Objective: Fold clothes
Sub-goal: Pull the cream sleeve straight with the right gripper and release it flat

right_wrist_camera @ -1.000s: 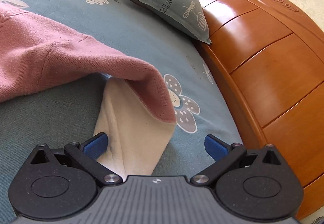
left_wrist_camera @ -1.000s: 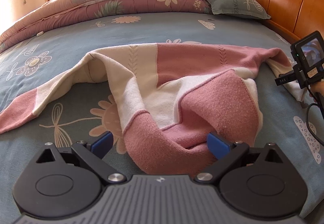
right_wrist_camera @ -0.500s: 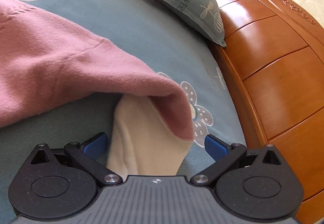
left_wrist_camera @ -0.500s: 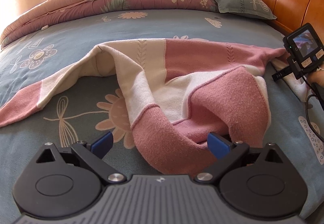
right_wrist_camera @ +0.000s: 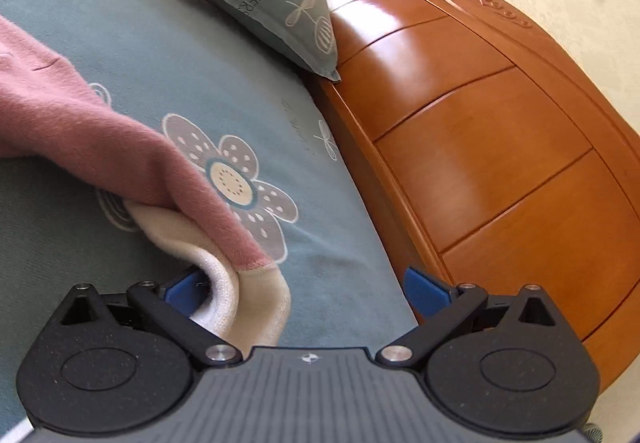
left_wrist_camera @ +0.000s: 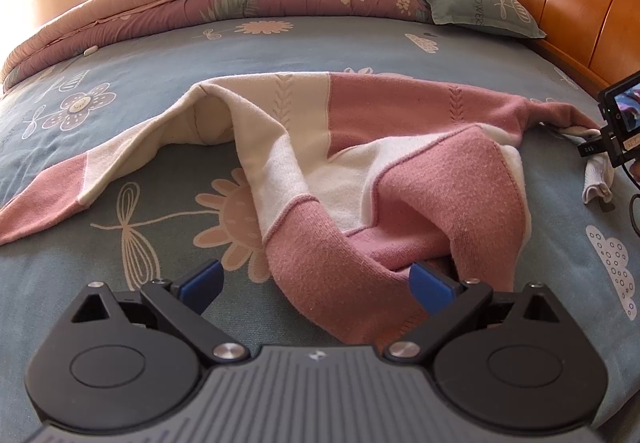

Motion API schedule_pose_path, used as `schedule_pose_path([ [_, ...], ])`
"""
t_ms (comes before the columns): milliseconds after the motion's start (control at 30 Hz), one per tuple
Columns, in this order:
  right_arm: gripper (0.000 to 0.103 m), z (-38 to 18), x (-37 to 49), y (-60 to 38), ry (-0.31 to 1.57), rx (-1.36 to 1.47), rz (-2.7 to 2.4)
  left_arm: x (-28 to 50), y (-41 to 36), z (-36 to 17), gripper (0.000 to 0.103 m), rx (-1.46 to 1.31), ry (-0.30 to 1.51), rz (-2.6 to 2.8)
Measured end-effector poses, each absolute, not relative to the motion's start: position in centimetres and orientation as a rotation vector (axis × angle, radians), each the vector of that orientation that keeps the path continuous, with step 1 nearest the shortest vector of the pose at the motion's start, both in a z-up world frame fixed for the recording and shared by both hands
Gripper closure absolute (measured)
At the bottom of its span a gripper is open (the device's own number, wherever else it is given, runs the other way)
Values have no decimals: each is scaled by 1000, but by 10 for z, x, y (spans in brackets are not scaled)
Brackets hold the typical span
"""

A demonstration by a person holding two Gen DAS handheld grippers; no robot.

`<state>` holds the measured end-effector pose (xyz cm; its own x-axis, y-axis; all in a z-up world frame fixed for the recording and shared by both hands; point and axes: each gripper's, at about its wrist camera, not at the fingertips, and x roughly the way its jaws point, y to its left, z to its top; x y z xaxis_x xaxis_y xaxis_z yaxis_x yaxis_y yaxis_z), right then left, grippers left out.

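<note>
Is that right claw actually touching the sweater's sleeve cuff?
Touching. In the right wrist view, the cream cuff drapes over the right claw's left blue finger, though the claw is wide open, not gripping.

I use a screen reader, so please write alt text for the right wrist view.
The open right gripper straddles the cream cuff of a pink sweater sleeve on a blue floral bedsheet. A wooden headboard and a pillow lie beyond.

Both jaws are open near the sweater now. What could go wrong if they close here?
1. The left gripper sits at a bunched hem of the sweater; it may pinch several layers, so the fold drags crooked.
2. The right gripper has the cuff only beside its left finger, not centred; it may slip out.
</note>
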<state>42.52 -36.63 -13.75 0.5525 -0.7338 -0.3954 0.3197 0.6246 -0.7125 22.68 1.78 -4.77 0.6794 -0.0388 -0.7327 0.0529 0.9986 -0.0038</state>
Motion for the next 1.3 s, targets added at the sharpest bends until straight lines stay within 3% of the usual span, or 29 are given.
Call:
schedule_pose_path([
  [700, 0, -23, 312, -465, 651, -475, -279, 213, -2, -38, 4, 63, 814, -87],
  [900, 0, -30, 298, -494, 695, -247, -292, 210, -6, -33, 4, 65, 806, -101],
  [1300, 0, -112, 329, -512, 734, 466, -24, 210, -11, -31, 4, 82, 820, -101],
])
